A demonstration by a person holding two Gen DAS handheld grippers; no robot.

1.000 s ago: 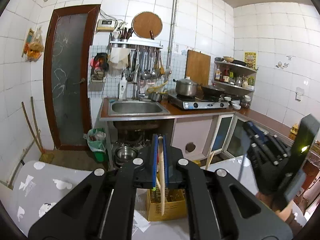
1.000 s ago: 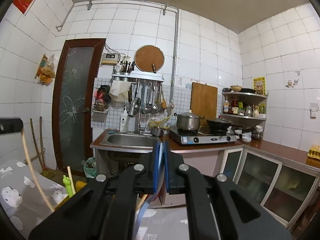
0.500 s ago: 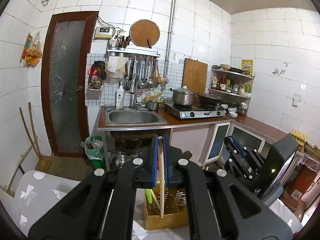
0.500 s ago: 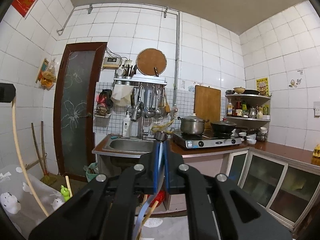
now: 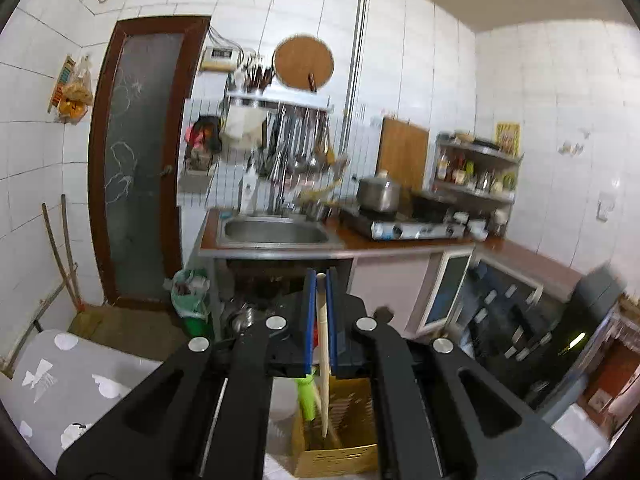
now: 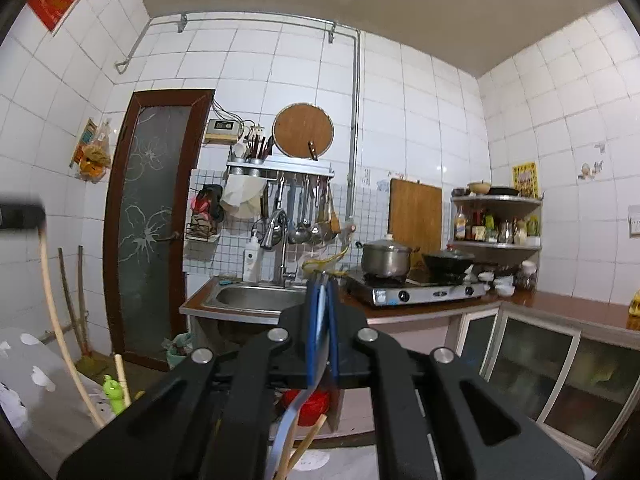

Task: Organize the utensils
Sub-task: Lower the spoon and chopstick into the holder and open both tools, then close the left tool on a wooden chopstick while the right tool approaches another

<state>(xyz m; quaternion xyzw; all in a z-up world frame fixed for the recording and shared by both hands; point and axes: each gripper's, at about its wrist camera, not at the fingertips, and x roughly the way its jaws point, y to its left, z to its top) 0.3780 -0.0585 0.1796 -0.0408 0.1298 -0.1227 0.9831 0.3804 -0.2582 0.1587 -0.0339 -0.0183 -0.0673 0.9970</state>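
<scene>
Upright between the blue pads of my left claw (image 5: 319, 312) stands a pale wooden stick (image 5: 323, 344), probably a chopstick or spoon handle; I cannot tell which. Its long axis runs almost vertical, top end level with the pad tips, lower end pointing down into the yellow-brown cardboard box (image 5: 340, 458) directly beneath the claw. The pads are closed narrow on it, gripping both sides. Just left of the stick, below the claw, a green utensil (image 5: 306, 398) stands in the same box, also upright. The box sits on a grey patterned counter (image 5: 68, 376) that spreads to the left below my claw.

My right claw (image 6: 321, 312) is pressed nearly together on a thin blue-grey utensil handle (image 6: 290, 420); its long axis runs down and slightly left from the pads, curving toward the bottom edge. Beneath it, two wooden sticks (image 6: 304, 446) slant up to the right. What the handle ends in is out of view. Far to the left of that claw I see the other claw's dark edge with its pale stick hanging down in a long curve, and the green utensil beside a second stick lower left.

Ahead of both claws, well apart, are a steel sink (image 6: 256, 298), a pot (image 6: 386, 262) on a gas stove, and hanging ladles.
</scene>
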